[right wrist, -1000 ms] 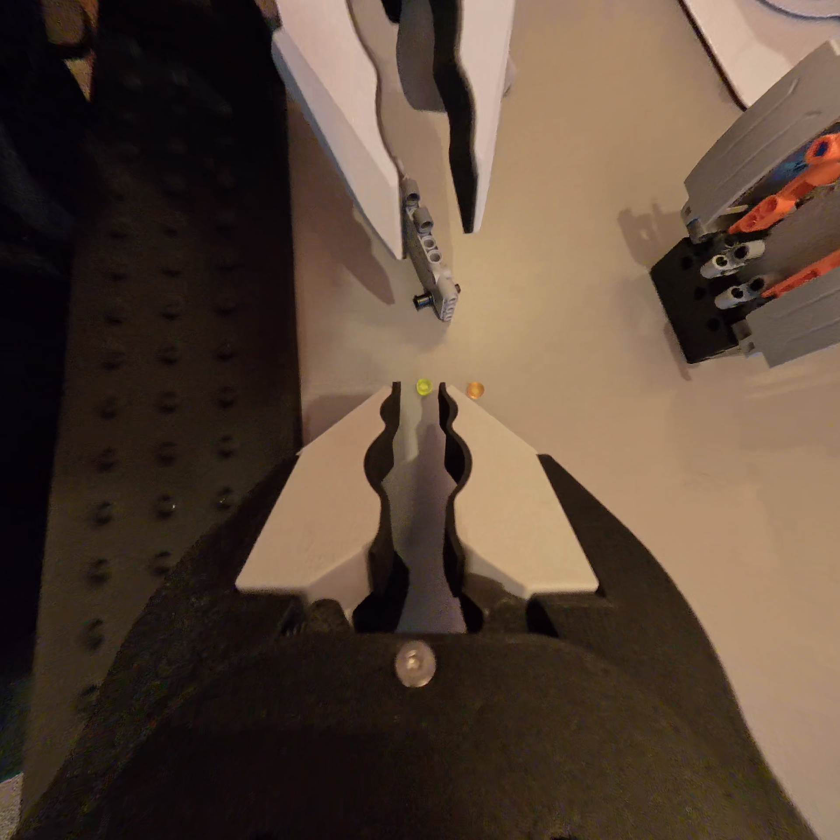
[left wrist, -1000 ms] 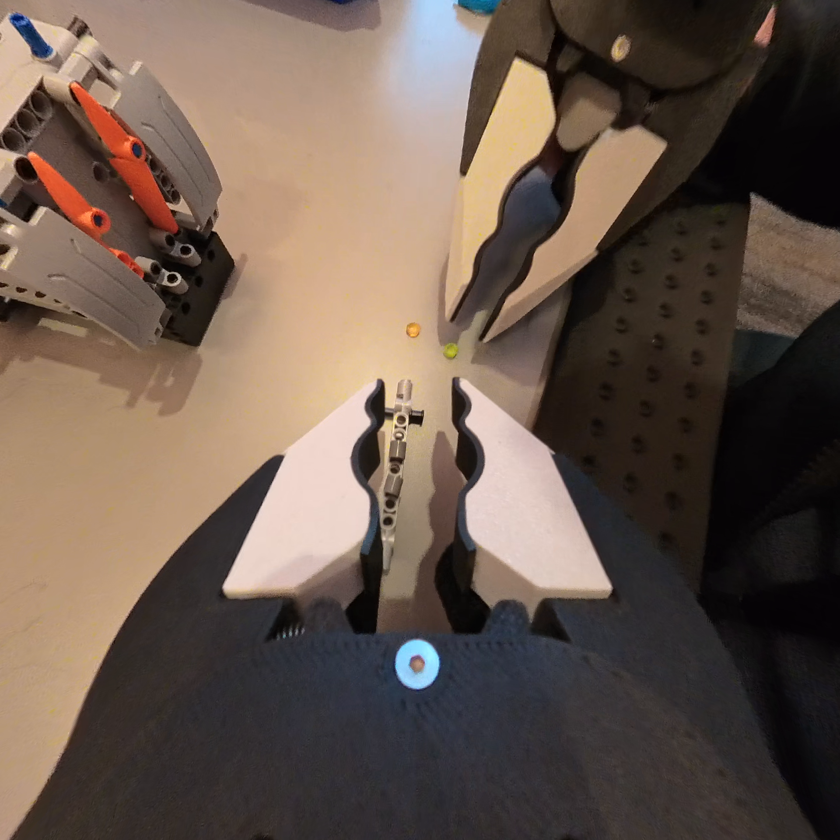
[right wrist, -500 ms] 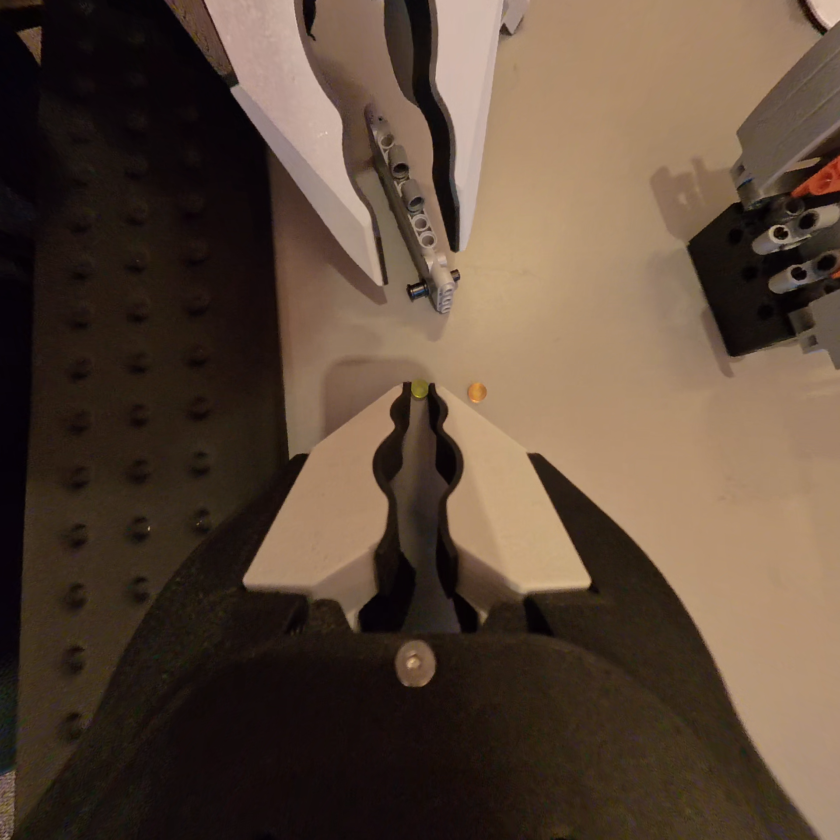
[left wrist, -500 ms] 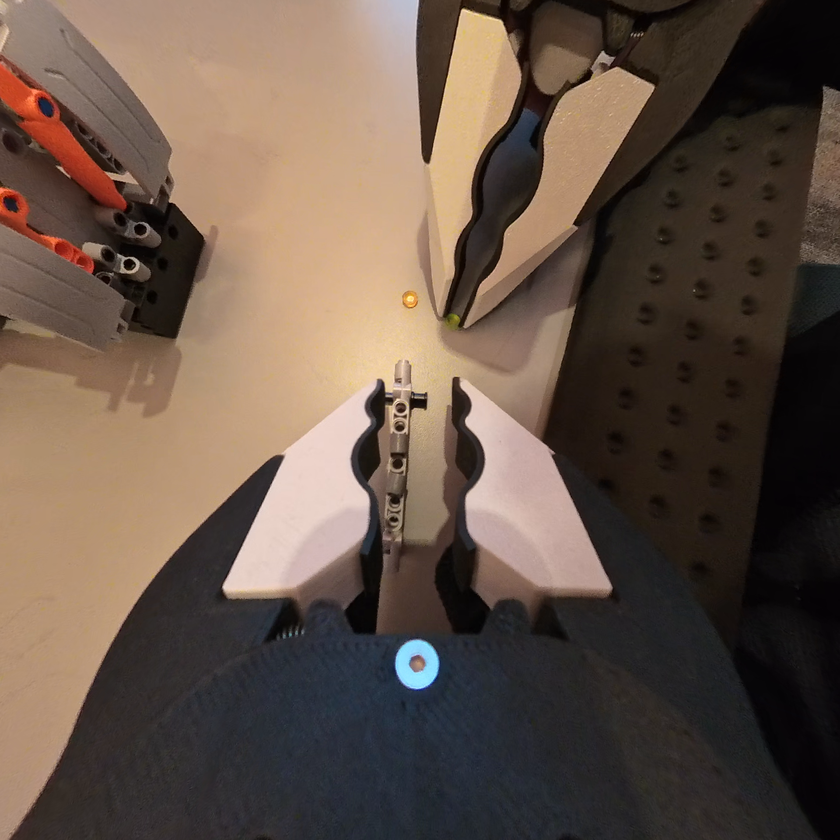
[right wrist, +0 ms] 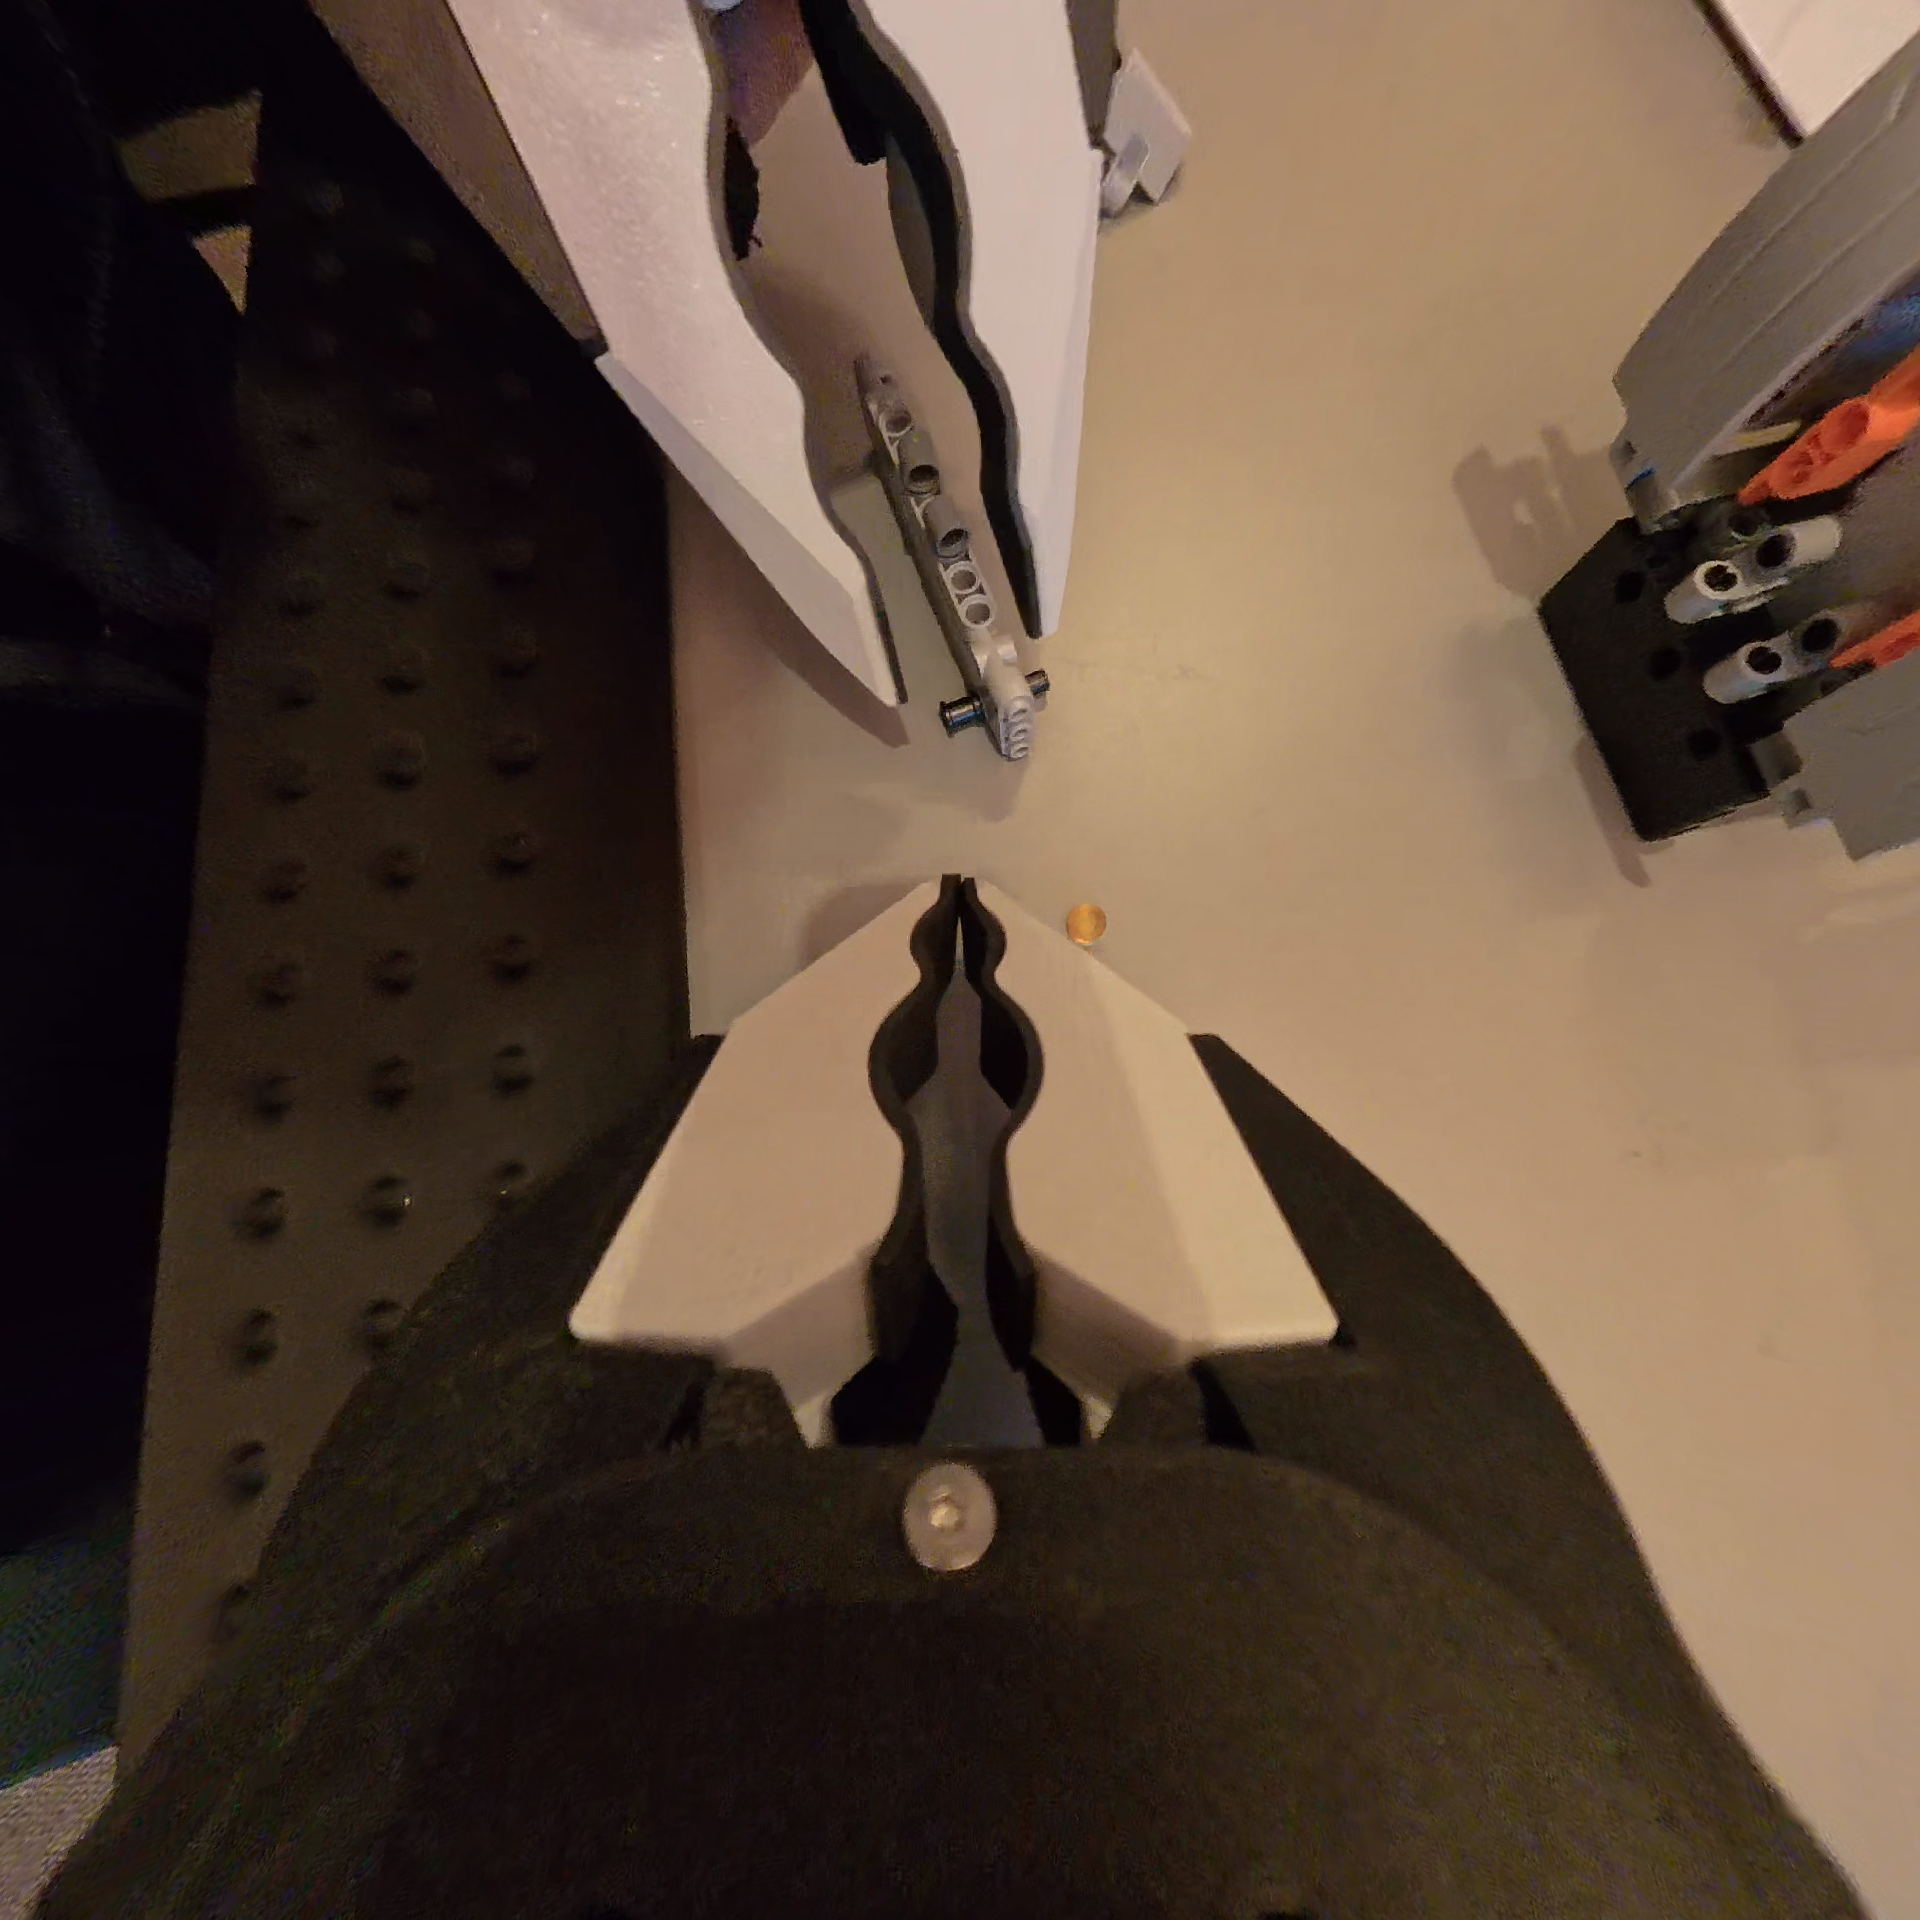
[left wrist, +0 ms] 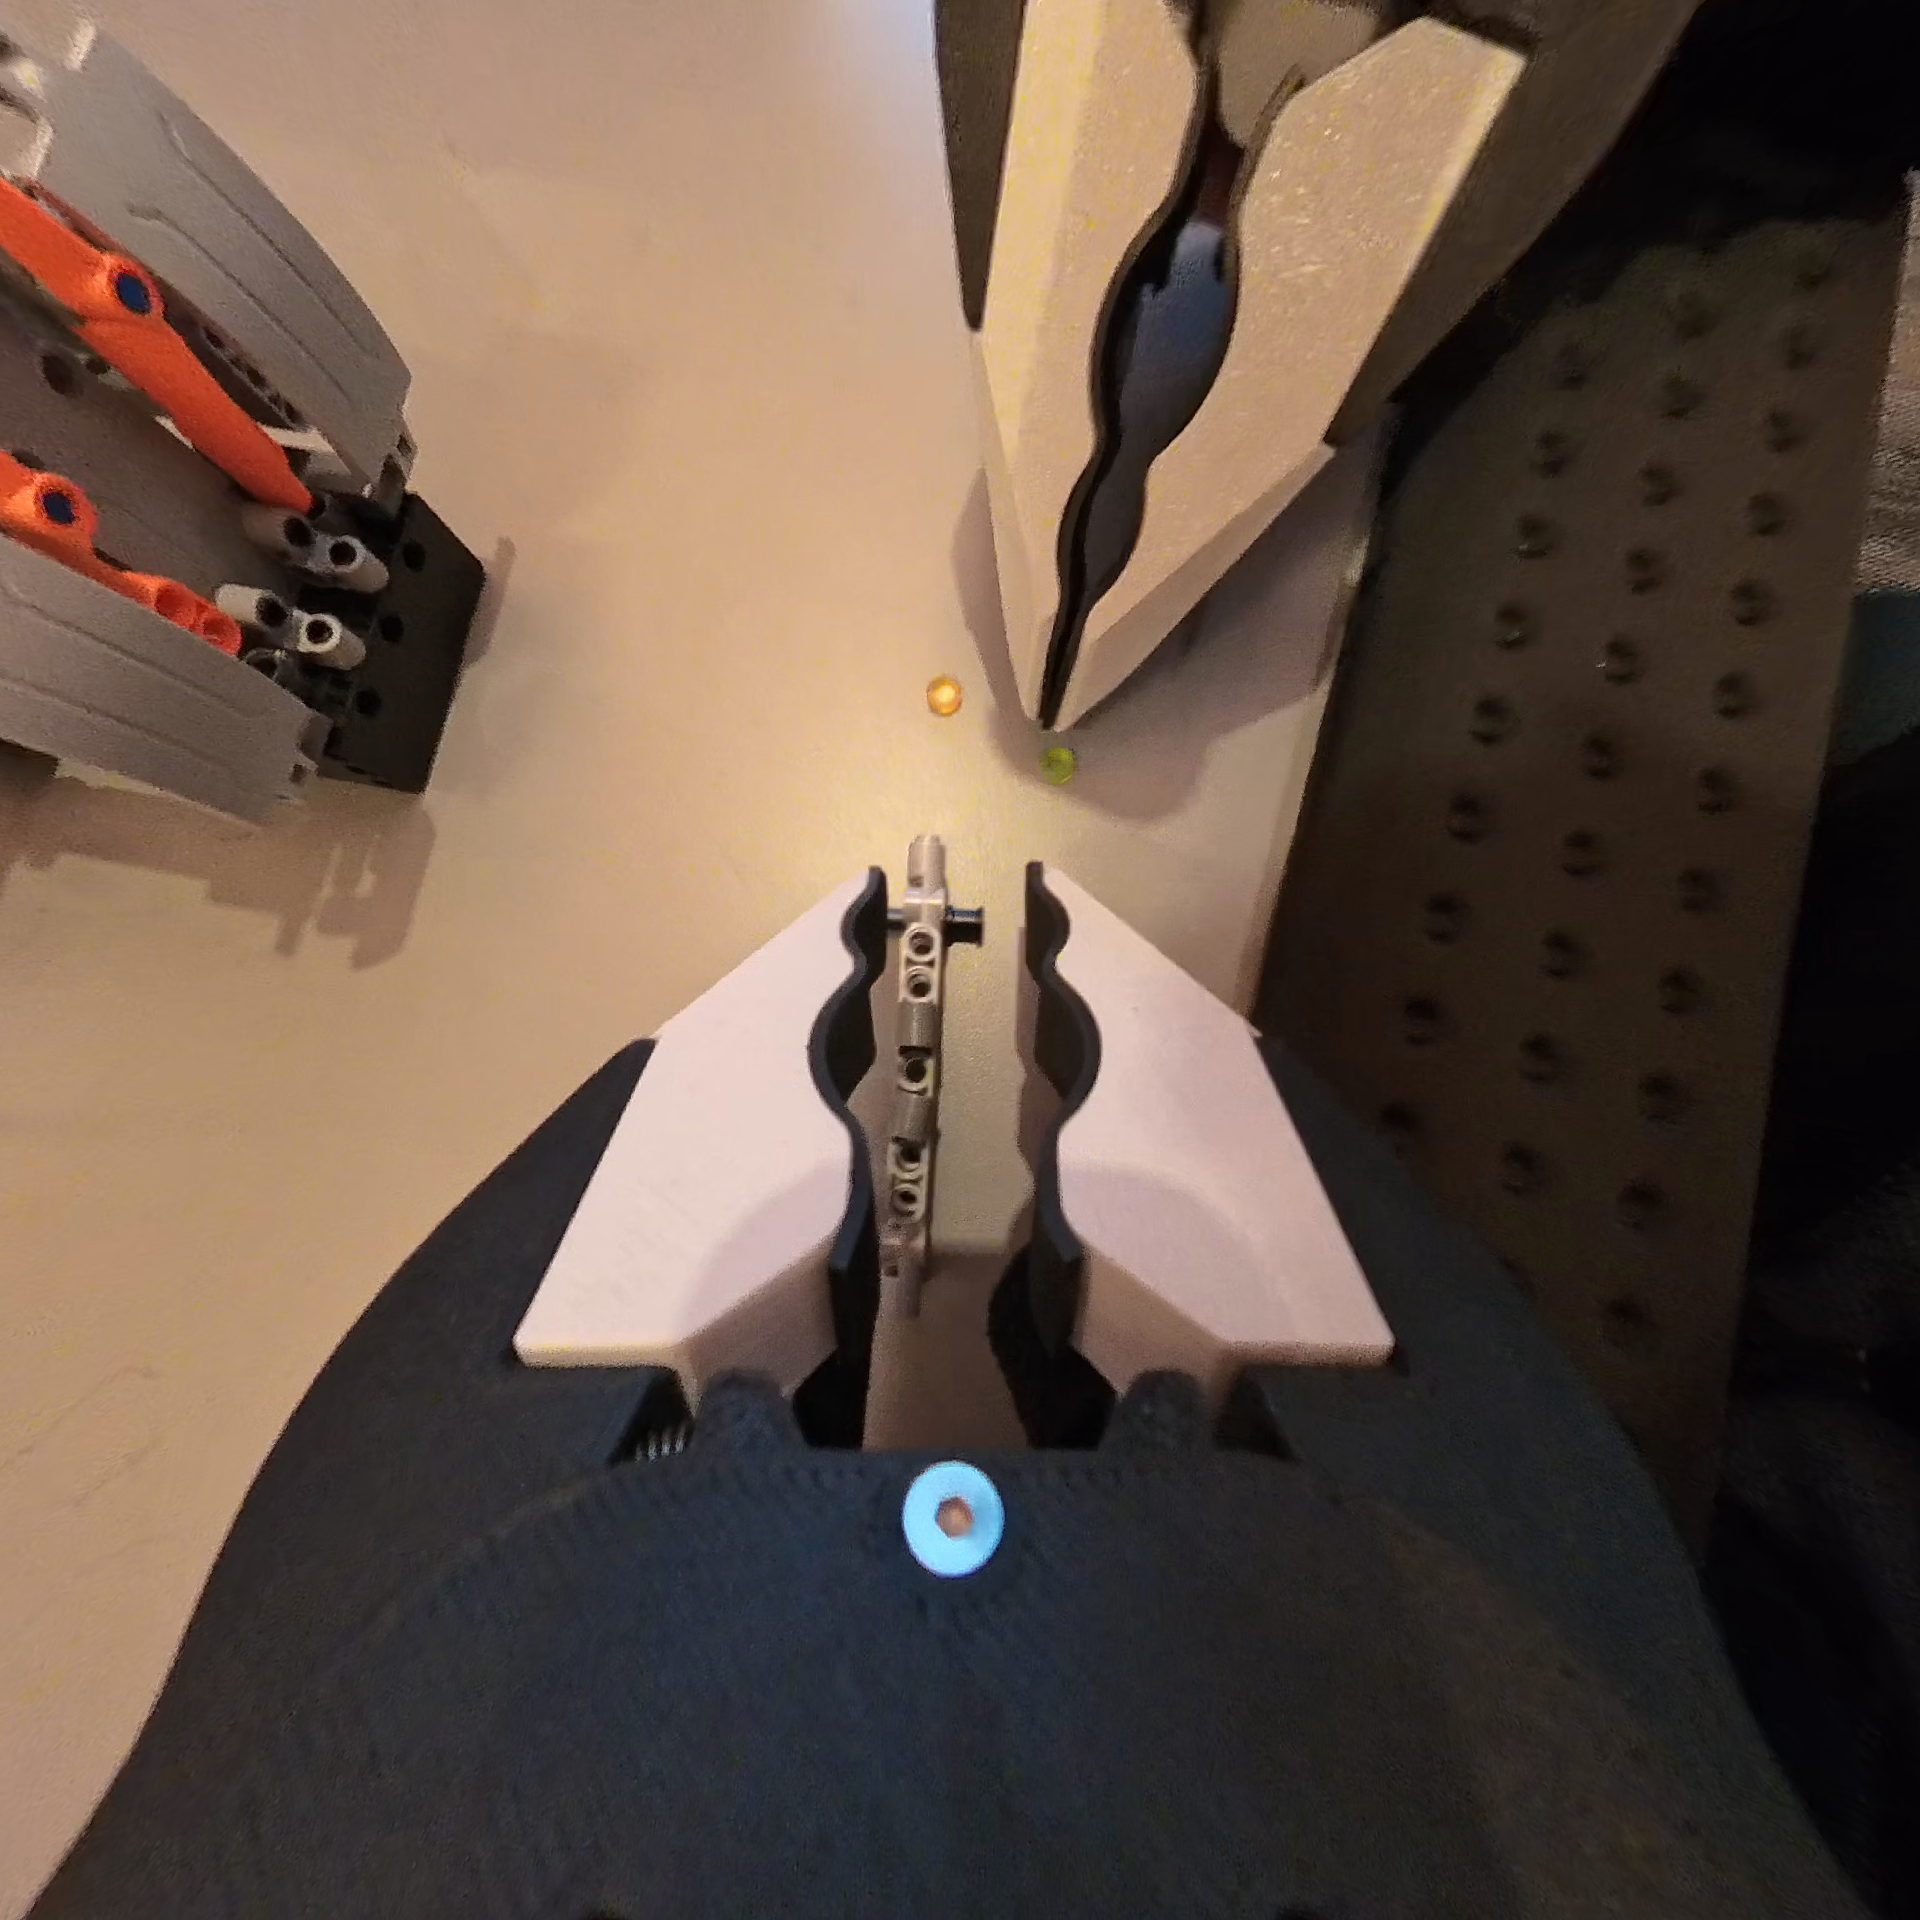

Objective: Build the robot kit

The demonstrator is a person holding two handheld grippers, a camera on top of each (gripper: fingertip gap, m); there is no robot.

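The left gripper point(left wrist: 948, 883), jaws apart, straddles a slim grey holed plastic beam point(left wrist: 914, 1049) lying lengthwise on the beige table point(left wrist: 644, 436); just beyond, the right gripper's point(right wrist: 958, 883) closed tips sit beside a tiny green round stud point(left wrist: 1058, 764).

Smooth matt table point(left wrist: 623, 312), glossy plastic beam point(left wrist: 916, 1049), studded black mat point(left wrist: 1579, 831)

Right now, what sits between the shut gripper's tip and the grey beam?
A tiny green round stud, just off the tip of the right gripper; only the left wrist view shows it.
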